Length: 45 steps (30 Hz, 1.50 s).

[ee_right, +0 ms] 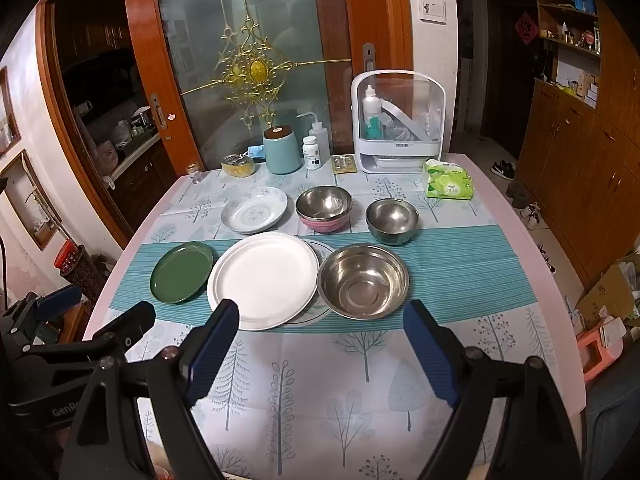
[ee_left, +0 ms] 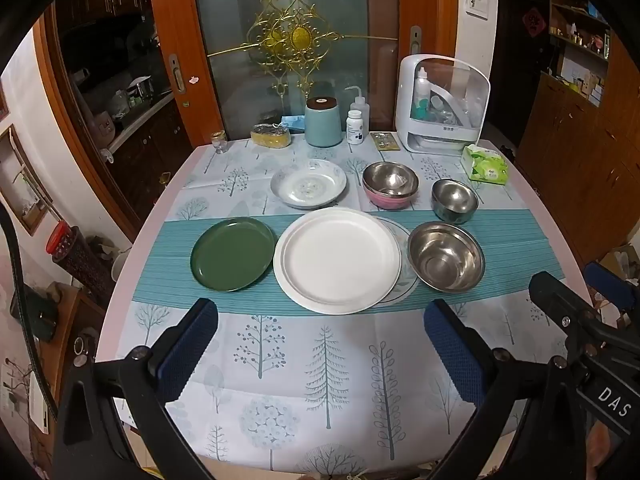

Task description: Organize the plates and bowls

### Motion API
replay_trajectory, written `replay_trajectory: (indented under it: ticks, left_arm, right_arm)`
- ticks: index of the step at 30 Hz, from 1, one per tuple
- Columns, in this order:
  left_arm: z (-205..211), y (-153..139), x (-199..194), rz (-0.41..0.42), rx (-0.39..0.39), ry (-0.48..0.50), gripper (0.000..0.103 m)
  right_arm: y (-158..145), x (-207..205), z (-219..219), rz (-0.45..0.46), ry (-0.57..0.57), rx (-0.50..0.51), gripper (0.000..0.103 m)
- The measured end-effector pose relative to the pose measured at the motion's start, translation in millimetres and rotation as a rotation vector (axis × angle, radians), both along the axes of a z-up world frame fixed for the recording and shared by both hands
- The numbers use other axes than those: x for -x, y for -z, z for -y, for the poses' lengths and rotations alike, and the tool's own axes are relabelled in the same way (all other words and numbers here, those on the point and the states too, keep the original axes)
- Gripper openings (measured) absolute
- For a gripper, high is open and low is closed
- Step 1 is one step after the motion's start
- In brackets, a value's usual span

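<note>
On the teal runner lie a green plate (ee_left: 233,254) (ee_right: 182,272), a large white plate (ee_left: 337,260) (ee_right: 264,280) resting on a patterned plate whose rim (ee_left: 401,276) peeks out, and a large steel bowl (ee_left: 446,256) (ee_right: 363,280). Behind them are a floral plate (ee_left: 308,188) (ee_right: 255,210), a steel bowl nested in a pink bowl (ee_left: 390,188) (ee_right: 324,206), and a small steel bowl (ee_left: 455,200) (ee_right: 392,216). My left gripper (ee_left: 320,312) and right gripper (ee_right: 321,310) hover open and empty over the near tablecloth, side by side.
Along the far table edge stand a white dish cabinet (ee_left: 440,108) (ee_right: 398,120), a green tissue pack (ee_left: 484,166) (ee_right: 447,180), a teal canister (ee_left: 323,122), bottles, a small glass jar (ee_left: 219,142) and a sponge. A glass door is behind the table.
</note>
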State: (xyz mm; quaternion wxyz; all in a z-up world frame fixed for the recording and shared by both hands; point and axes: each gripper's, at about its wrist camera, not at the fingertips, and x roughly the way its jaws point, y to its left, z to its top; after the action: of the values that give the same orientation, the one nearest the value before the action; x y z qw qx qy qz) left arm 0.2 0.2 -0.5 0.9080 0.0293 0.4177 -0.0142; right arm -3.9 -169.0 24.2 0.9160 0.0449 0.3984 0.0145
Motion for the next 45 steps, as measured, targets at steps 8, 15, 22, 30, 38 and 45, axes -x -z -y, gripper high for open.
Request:
replay_trajectory:
  ticks: [8, 15, 22, 30, 38, 45]
  left_arm:
    - [-3.5, -5.4, 0.5, -0.008, 0.004, 0.003, 0.102]
    - [-5.1, -5.4, -0.9, -0.009, 0.009, 0.003, 0.102]
    - [2.5, -8.1, -3.1, 0.0, 0.004, -0.001, 0.102]
    - [1.1, -7.7, -2.2, 0.002, 0.006, 0.001, 0.102]
    - [0.4, -7.3, -1.7, 0.002, 0.008, 0.001, 0.102]
    - [-1.3, -7.3, -1.0, -0.001, 0.014, 0.001, 0.102]
  right_arm:
    - [0.0, 0.3, -0.7, -0.001, -0.001, -0.004, 0.085]
    - [-0.2, -0.7, 0.5, -0.003, 0.0, -0.008, 0.085]
    - [-0.7, -1.9, 1.0, 0.0, -0.001, -0.01, 0.085]
    - [-0.9, -3.9, 0.5, 0.001, -0.003, -0.011, 0.085]
    - [-0.3, -5.1, -1.3, 0.001, -0.003, -0.012, 0.085]
    - [-1.7, -5.4, 0.3, 0.004, -0.004, -0.013, 0.085]
